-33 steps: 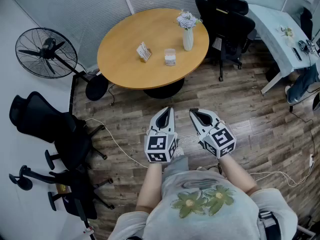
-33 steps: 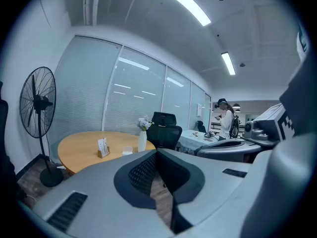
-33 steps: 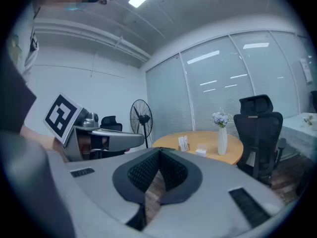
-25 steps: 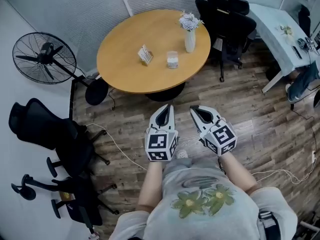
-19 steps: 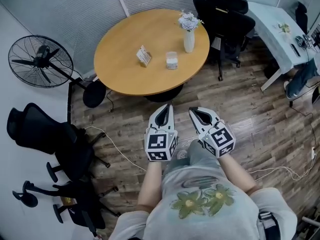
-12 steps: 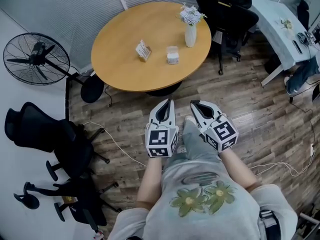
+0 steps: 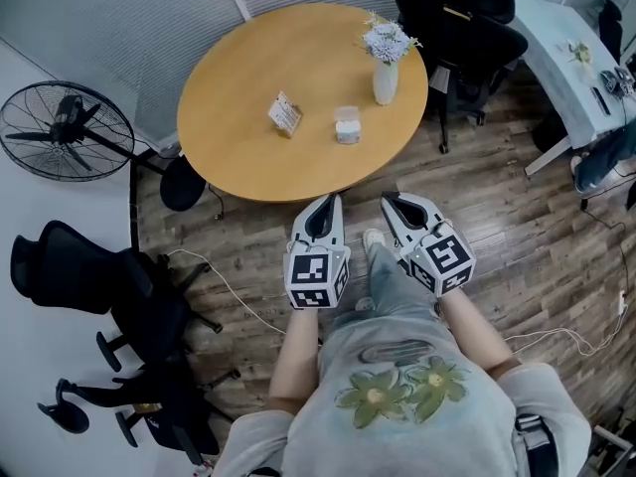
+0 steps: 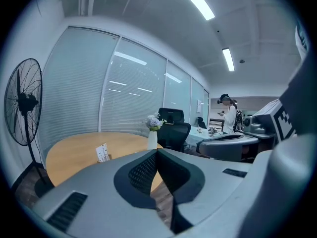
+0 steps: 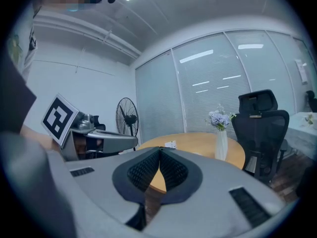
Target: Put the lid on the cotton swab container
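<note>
The cotton swab container [image 7: 347, 125] stands upright on the round wooden counter [image 7: 238, 87], its long axis vertical. It is a small clear tub with white showing low inside, and from this steep angle it is too small to tell whether a lid sits on it. It stands on the right half of the counter, nearer the near edge than the far one. A card stand [image 7: 285, 114] is to its left, and a white vase [image 7: 385, 79] of pale flowers is behind it to the right. All three stand apart, with bare wood around the tub on every side. In the head view the left tongs [image 7: 333, 199] and right tongs [image 7: 388, 197] are held side by side over the plank floor [image 7: 497, 237], tips toward the counter and just short of its near rim. The container lies beyond both tips, well apart from them, a little right of the line the left tongs point along and left of the right tongs' line. The left gripper view shows the left tongs [image 8: 157, 150] with their dark pads pressed together and nothing between them. The right gripper view shows the right tongs [image 9: 160, 149] closed and empty in the same way. In both gripper views only the card stand and vase show above the grey jaws. Black office chairs [image 7: 462, 18] crowd the counter's far right, a standing fan [image 7: 65, 132] is at its left, and a cable [image 7: 234, 286] trails across the floor left of the person.
</note>
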Tool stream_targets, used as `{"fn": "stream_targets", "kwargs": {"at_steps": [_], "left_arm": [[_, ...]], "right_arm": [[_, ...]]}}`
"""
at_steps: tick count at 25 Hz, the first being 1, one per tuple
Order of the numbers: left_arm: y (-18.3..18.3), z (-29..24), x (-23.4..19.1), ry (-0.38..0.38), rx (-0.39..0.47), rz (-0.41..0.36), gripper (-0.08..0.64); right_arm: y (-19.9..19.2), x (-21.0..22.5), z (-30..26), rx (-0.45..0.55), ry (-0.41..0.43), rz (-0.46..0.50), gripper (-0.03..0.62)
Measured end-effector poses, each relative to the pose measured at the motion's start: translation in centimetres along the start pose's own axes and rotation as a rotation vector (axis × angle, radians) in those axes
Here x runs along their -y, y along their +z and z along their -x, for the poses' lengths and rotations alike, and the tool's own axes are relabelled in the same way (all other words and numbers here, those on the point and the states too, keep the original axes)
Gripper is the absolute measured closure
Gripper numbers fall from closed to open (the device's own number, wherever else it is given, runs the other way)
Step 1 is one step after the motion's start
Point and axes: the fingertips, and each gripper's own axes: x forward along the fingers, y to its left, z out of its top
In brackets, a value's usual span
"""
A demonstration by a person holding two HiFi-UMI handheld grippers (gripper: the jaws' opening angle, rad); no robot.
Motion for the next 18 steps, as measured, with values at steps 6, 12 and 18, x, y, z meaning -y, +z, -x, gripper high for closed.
{"fn": "stream_targets", "kwargs": {"at_steps": [6,12,18], "left_arm": [[0.9,-4.2,-2.9,0.013,-0.017,-0.001,0.558],[2.4,-7.7,-6.1,0.036,-0.017,0.005,0.493],[2.9,-10.8,-7.8,0.02,-0.02,0.013,0.306]], "right_arm": [[1.5,4.2,-4.4,-0.003,0.007,0.002,0.561],[3.1,7.4,-8.7,-0.002,0.023,-0.01,0.5],[4.4,10.0,-12.4,0.03,0.078,-0.107,0.4]]}}
